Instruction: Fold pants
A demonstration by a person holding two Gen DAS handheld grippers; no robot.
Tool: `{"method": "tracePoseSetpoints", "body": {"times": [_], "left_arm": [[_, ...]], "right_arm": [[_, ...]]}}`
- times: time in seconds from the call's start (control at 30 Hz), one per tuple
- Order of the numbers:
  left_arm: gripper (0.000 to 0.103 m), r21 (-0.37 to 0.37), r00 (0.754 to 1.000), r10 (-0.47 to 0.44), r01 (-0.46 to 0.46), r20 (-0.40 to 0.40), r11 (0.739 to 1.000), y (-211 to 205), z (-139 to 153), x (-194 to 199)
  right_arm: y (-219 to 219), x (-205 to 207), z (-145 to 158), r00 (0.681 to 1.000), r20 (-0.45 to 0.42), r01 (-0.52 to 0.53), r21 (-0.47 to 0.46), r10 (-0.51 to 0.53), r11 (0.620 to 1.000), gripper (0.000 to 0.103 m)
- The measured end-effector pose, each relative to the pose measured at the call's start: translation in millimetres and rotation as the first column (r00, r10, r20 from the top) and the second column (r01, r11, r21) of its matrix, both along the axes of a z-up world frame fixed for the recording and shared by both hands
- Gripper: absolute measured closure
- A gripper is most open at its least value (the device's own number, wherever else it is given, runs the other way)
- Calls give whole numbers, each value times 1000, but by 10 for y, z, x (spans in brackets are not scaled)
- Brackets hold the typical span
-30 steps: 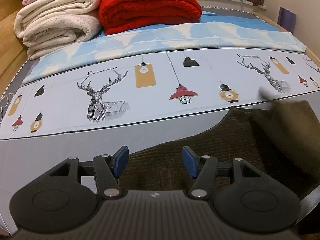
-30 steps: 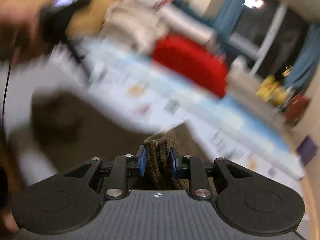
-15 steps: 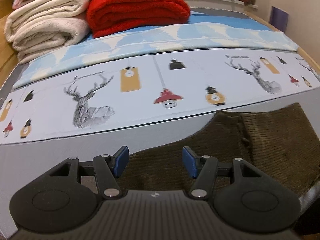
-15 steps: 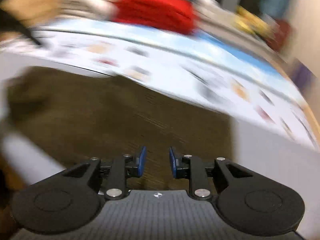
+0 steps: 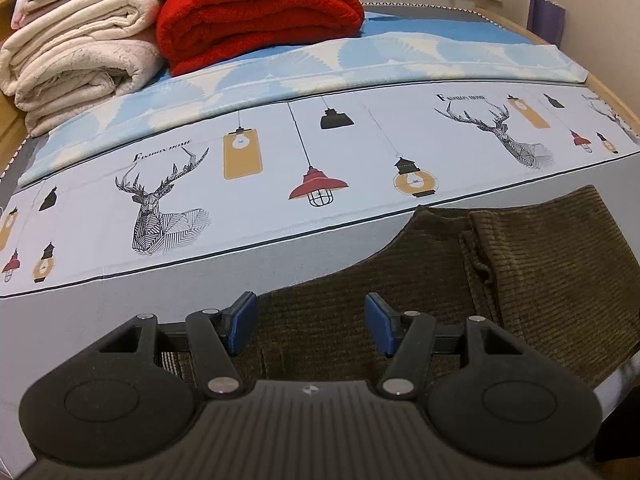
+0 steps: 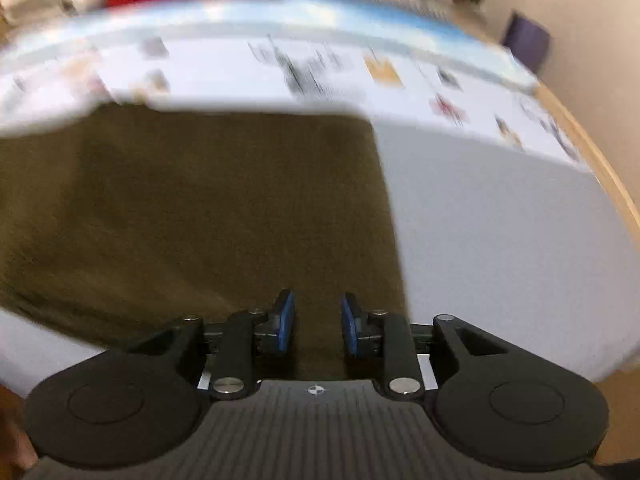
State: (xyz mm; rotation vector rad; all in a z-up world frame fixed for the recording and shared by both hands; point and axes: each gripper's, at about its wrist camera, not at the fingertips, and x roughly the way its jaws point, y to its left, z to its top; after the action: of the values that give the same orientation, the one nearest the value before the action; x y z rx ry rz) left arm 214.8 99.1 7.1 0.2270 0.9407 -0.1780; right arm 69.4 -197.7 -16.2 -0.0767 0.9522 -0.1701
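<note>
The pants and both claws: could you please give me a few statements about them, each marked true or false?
1. The left claw is open, with nothing between its pads. True.
2. The right claw is clamped on a fold of the pants. False: its pads stand apart and no cloth is held between them.
3. The pants are dark brown ribbed cloth lying on the bed. True.
4. The red blanket lies on top of the pants. False: it sits far back on the bed beside the cream blankets.
5. The right wrist view is blurred. True.
</note>
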Motion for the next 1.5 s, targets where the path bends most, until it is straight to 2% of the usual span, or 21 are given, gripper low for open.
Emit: {"method": "tracePoseSetpoints", "body": {"times": [0.1,0.23,0.3,0.37,0.43,0.5,0.63,0.73,0.83,0.9,0.93,1.0,1.03,1.07,1.17,1.23,1.37,1.43,1.5], "left_arm": [[38,9,1000,-3,3,-4,1000,17,-18,-24],[38,11,1000,9,-9,-6,1000,89,-26,-57],[38,11,1000,18,-18,-7,1000,144,-24,-73],[38,11,1000,27,-26,-6,1000,192,-22,-96],[38,10,999,43,-42,-6,999,254,-28,-135],[38,17,998,57,-57,6,998,314,-30,-207],[38,20,995,54,-56,79,998,370,55,-440],[38,-24,988,47,-44,148,999,391,181,-690],[38,-88,978,25,-7,205,996,388,247,-1034],[38,-88,969,-14,36,247,995,326,235,-1279],[38,-78,965,-36,58,260,995,281,206,-1380],[42,-50,959,-46,63,278,997,193,113,-1581],[47,-38,960,-46,59,276,998,156,77,-1641],[52,-23,959,-45,53,279,998,103,70,-1701],[54,-50,954,-8,25,300,998,74,93,-1843],[55,-37,950,14,-3,313,999,86,124,-1901],[55,-97,943,87,-59,322,994,231,144,-1944],[55,-102,943,97,-67,319,993,274,92,-1944],[54,-141,942,111,-68,317,988,336,-24,-1943]], "right_arm": [[300,-65,98,987,82,-139,32,136,990,74],[809,-37,15,943,99,-325,67,318,943,74],[1025,-31,-88,924,72,-380,73,375,922,73],[1208,34,-271,902,-36,-428,58,430,902,73],[1297,36,-308,893,-42,-447,14,448,894,73],[1316,40,-175,902,-28,-430,33,431,902,73],[1160,67,394,915,151,-384,54,373,922,72],[918,63,888,901,295,-356,87,318,930,65],[662,61,1145,875,385,-353,95,293,931,52],[457,44,1181,873,407,-334,100,268,937,50],[355,-3,1138,883,405,-310,117,239,944,50],[242,-7,1025,919,354,-248,169,176,954,50],[247,51,965,934,322,-224,187,156,956,51],[251,57,981,931,333,-220,196,146,956,52],[304,28,1006,905,406,-220,192,127,956,53],[297,18,947,909,403,-191,181,105,965,53],[217,-37,909,906,416,-173,197,78,965,53],[218,-71,900,893,439,-188,156,103,970,53],[189,-96,883,887,448,-191,135,112,972,53]]}}
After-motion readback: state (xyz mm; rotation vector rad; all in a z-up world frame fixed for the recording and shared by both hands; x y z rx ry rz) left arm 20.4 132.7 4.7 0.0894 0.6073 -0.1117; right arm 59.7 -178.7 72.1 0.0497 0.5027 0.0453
